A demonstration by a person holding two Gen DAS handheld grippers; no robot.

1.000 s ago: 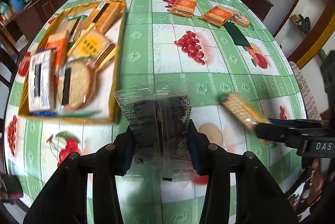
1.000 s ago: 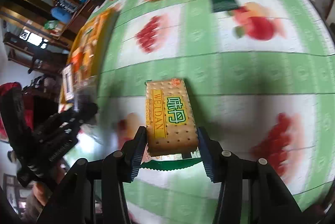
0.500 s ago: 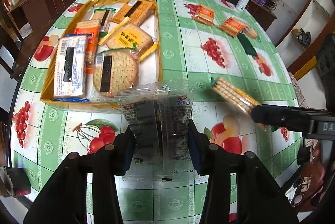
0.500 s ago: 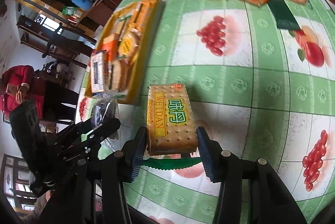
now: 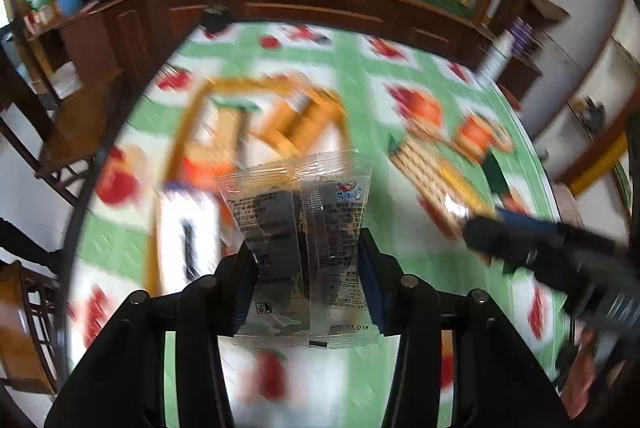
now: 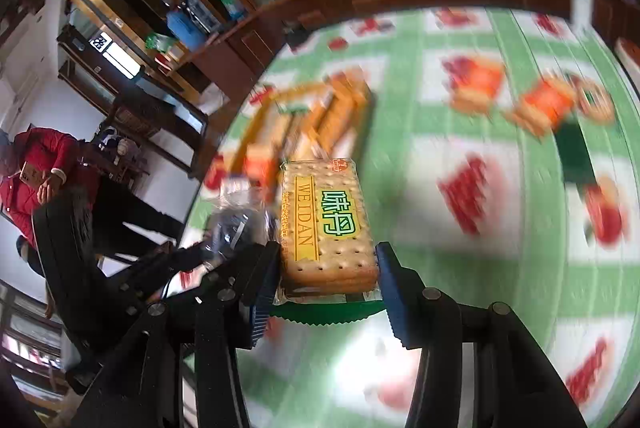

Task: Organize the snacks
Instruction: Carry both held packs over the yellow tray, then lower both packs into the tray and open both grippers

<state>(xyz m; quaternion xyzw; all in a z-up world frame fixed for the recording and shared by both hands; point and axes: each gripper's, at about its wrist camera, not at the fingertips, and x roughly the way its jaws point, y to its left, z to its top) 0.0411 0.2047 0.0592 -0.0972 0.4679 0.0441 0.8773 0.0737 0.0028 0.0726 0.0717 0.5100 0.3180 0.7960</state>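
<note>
Fingers (image 5: pixel 366 268) pinch crinkly clear packet (image 5: pixel 302 228) — right fingers (image 6: pixel 390 288) clamp dimpled rectangular cracker pack (image 6: pixel 326 228).

Left gripper (image 5: pixel 308 268): matte black plastic all over, two forked finger arms, each arm capped with round black pivot screws that catch a dull shine. Its pads (image 5: pixel 370 282) are dark blue with fine ribbing. Right gripper (image 6: pixel 326 286) is the same build: black linkage arms, domed screws at the joints, blue ridged pads (image 6: pixel 390 300) on the inner faces, white lettering on its body, too blurred to read.
</note>
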